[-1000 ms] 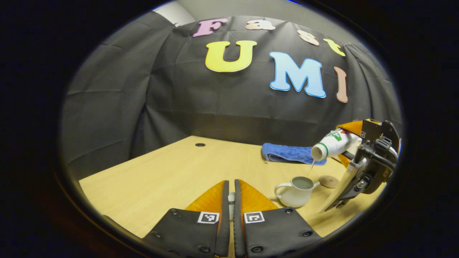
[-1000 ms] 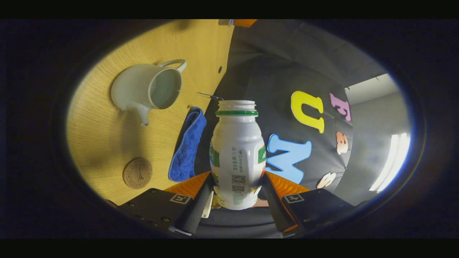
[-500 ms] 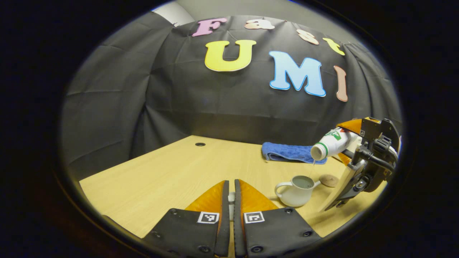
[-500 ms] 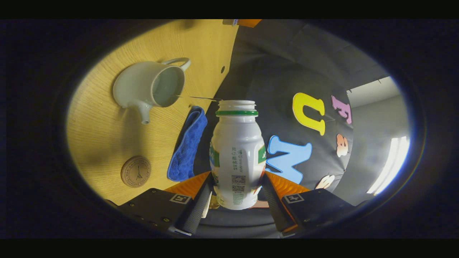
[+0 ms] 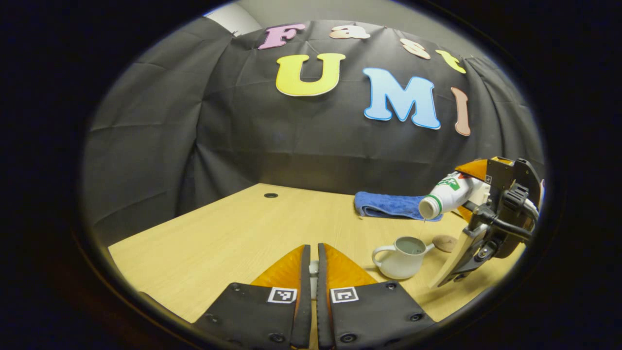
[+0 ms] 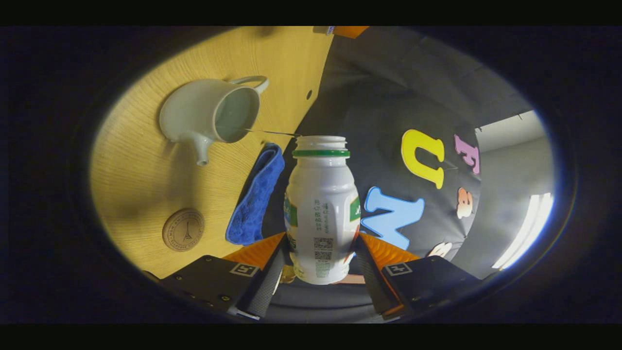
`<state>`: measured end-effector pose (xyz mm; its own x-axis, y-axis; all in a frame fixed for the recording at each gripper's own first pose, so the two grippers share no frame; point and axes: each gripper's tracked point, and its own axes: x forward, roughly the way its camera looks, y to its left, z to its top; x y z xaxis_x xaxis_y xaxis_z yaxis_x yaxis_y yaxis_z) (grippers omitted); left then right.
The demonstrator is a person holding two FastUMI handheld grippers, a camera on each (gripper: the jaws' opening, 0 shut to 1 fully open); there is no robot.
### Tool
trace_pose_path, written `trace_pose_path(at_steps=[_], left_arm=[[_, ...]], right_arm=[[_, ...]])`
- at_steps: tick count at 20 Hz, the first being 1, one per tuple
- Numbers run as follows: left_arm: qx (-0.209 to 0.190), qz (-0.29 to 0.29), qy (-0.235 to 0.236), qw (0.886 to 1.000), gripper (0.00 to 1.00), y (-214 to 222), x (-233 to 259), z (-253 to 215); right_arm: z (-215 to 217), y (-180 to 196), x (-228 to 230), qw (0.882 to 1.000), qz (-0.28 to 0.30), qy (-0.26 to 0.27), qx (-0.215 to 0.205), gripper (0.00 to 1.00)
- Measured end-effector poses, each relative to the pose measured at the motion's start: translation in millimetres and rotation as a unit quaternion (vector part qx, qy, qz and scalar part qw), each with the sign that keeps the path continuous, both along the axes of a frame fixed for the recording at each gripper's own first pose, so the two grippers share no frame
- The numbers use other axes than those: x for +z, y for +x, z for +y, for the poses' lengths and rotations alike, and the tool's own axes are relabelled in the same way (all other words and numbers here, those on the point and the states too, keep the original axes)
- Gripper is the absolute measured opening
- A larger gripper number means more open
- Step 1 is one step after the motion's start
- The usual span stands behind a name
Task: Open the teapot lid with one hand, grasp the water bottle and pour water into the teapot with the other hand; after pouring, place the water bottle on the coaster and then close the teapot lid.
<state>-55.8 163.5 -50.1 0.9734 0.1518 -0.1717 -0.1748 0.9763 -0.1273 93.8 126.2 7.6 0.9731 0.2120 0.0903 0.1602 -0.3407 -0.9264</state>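
Note:
A white teapot (image 5: 399, 263) stands open on the wooden table (image 5: 233, 233), with water inside. Above it my right gripper (image 5: 469, 191) is shut on a white water bottle (image 5: 446, 196), tipped with its open mouth over the pot. In the right gripper view the bottle (image 6: 322, 209) sits between the fingers of that gripper (image 6: 320, 243), and a thin thread of water runs from its mouth to the teapot (image 6: 204, 119). My left gripper (image 5: 311, 265) hovers over the table left of the pot, shut on a small white piece, apparently the teapot lid (image 5: 314, 267), mostly hidden.
A round wooden coaster (image 5: 444, 242) lies just right of the teapot, also seen as the coaster (image 6: 183, 230) in the right gripper view. A folded blue cloth (image 5: 388, 206) lies behind them near the wall. A cable hole (image 5: 270, 195) marks the far table.
The right gripper has lifted the bottle slightly and moved its mouth a little left over the pot. The stream has thinned to a trickle. The left gripper has stayed put.

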Motion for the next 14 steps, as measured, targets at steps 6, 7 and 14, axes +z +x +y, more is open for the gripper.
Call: trace_pose_path(at_steps=[6, 7, 14], left_arm=[[0.000, 0.000, 0.002, 1.000, 0.11, -0.1, 0.1, -0.3], [-0.001, 0.001, 0.002, 1.000, 0.11, 0.1, 0.1, -0.8], [-0.003, 0.004, 0.002, 1.000, 0.08, 1.0, -2.0, -1.2]], right_arm=[[1.0, 0.6, 2.0, 1.000, -0.002, -0.013, 0.001, 0.78], [0.9, 1.1, 2.0, 1.000, -0.002, -0.014, 0.001, 0.78], [2.3, 2.5, 2.7, 1.000, -0.004, -0.031, 0.003, 0.78]])
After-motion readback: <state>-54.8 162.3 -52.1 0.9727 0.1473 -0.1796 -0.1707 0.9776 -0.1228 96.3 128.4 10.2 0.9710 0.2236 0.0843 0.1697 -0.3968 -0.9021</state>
